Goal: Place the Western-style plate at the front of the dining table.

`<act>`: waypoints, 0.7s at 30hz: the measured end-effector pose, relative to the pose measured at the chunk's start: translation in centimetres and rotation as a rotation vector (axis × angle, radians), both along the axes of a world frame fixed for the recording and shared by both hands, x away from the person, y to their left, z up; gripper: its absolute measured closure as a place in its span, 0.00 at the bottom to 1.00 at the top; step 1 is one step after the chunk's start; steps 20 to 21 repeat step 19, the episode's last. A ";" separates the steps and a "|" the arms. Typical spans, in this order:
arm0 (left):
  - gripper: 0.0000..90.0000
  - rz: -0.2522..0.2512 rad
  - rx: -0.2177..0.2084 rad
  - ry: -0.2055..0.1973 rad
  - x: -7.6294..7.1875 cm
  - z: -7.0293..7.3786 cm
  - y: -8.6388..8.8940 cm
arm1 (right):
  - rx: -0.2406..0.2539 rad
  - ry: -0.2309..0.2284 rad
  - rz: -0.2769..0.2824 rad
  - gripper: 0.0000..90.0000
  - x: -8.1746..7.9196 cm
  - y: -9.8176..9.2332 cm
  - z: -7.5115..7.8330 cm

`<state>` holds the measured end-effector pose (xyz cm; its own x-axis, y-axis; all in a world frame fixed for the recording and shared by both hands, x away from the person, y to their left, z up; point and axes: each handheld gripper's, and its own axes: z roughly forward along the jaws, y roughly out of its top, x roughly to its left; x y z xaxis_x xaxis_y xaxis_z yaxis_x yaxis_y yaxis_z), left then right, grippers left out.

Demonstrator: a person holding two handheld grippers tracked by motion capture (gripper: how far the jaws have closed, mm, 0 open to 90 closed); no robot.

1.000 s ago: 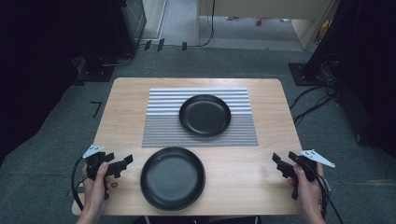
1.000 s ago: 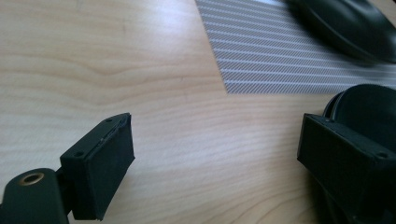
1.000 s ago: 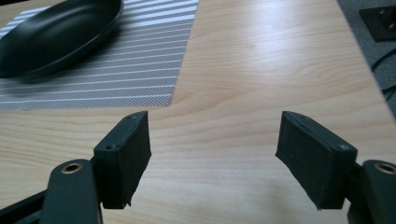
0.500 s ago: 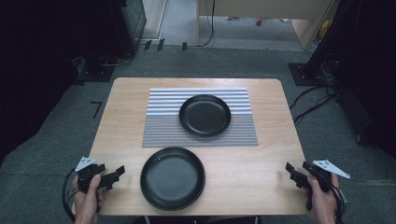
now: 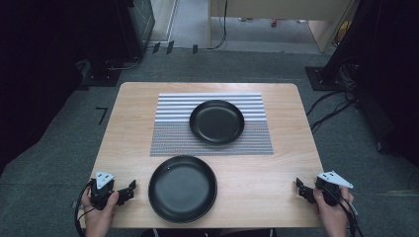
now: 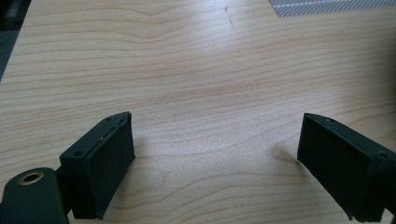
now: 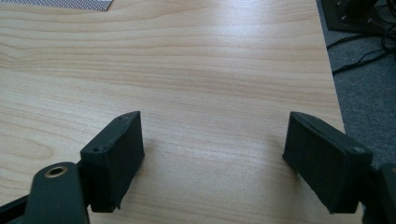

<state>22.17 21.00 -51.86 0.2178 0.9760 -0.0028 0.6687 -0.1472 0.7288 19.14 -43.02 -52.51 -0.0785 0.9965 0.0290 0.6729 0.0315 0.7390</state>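
Op A: Both grippers pulled back toward near edge vs 1 s ago. Left gripper and right gripper: jaws wide apart, nothing held.

Op B: Near plate just beside left one; careless reach prob. knocks it off table. Far plate on mat.

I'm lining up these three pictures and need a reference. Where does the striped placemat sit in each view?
High view: the striped placemat lies mid-table, under the far black plate.
Left gripper view: the striped placemat shows as a corner at the top right edge.
Right gripper view: the striped placemat shows as a corner at the top left edge.
Shared landmark: the pale wood-grain table, seen in all three.
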 end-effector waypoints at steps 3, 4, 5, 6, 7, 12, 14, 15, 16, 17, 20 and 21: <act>0.11 -0.003 0.004 0.001 0.1 0.0 -0.1 | -0.001 0.005 0.009 0.17 0.0 0.1 0.0; 0.11 -0.002 0.003 0.002 0.1 0.0 -0.1 | -0.001 0.007 0.013 0.16 0.1 0.1 0.0; 0.11 -0.003 0.003 0.002 0.1 0.0 -0.1 | -0.002 0.006 0.015 0.16 0.1 0.1 0.0; 0.11 -0.003 0.003 0.002 0.1 0.0 -0.1 | -0.002 0.008 0.015 0.16 0.1 0.1 0.0; 0.11 -0.003 0.003 0.002 0.1 0.0 -0.1 | -0.002 0.008 0.015 0.15 0.1 0.1 0.0; 0.11 -0.002 0.003 0.002 0.1 0.0 -0.1 | -0.002 0.009 0.016 0.15 0.1 0.1 0.0; 0.11 -0.002 0.003 0.002 0.1 0.0 -0.1 | -0.001 0.011 0.014 0.14 0.1 0.1 0.0; 0.11 -0.002 0.003 0.002 0.1 0.0 -0.1 | -0.001 0.011 0.014 0.14 0.1 0.1 0.0; 0.11 -0.002 0.003 0.002 0.1 0.0 -0.1 | -0.001 0.011 0.014 0.14 0.1 0.1 0.0; 0.11 -0.002 0.003 0.002 0.1 0.0 -0.1 | -0.001 0.012 0.014 0.14 0.1 0.1 0.0; 0.11 -0.003 0.003 0.002 0.1 0.0 0.0 | -0.001 0.012 0.014 0.14 0.1 0.1 0.0; 0.11 -0.003 0.003 0.002 0.1 0.0 0.0 | -0.001 0.012 0.014 0.14 0.1 0.1 0.0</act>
